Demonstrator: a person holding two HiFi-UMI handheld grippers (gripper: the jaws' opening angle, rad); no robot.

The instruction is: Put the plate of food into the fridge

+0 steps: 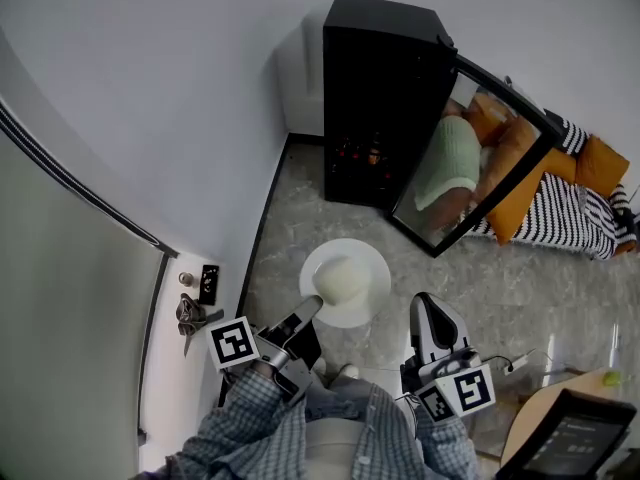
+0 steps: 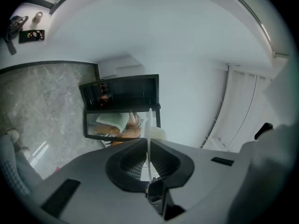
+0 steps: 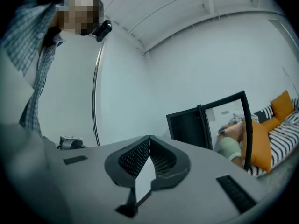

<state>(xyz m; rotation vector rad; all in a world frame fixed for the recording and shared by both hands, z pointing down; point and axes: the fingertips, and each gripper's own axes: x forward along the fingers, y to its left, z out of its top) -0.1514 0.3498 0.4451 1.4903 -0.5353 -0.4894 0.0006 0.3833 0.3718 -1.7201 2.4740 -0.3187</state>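
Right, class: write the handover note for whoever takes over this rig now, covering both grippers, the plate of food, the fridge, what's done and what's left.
Left gripper: jaws shut on the rim of the round white plate, which carries a pale mound of food, held above the floor.
Right gripper: jaws shut, empty.
Small black fridge ahead, its glass door open.
Done: plate gripped, door open.
Left: carry the plate over and set it inside.

White round plate [image 1: 376, 280], face up, near rim pinched between the jaws of the left gripper [image 1: 312, 306]. Food [image 1: 340, 276]: one pale rounded mound at its centre. Fridge [image 1: 380, 88]: small, black, upright against the wall, well apart from the plate. Its door [image 1: 478, 163] is swung wide open, with a reflective glass front. Reddish items sit on an inner shelf.
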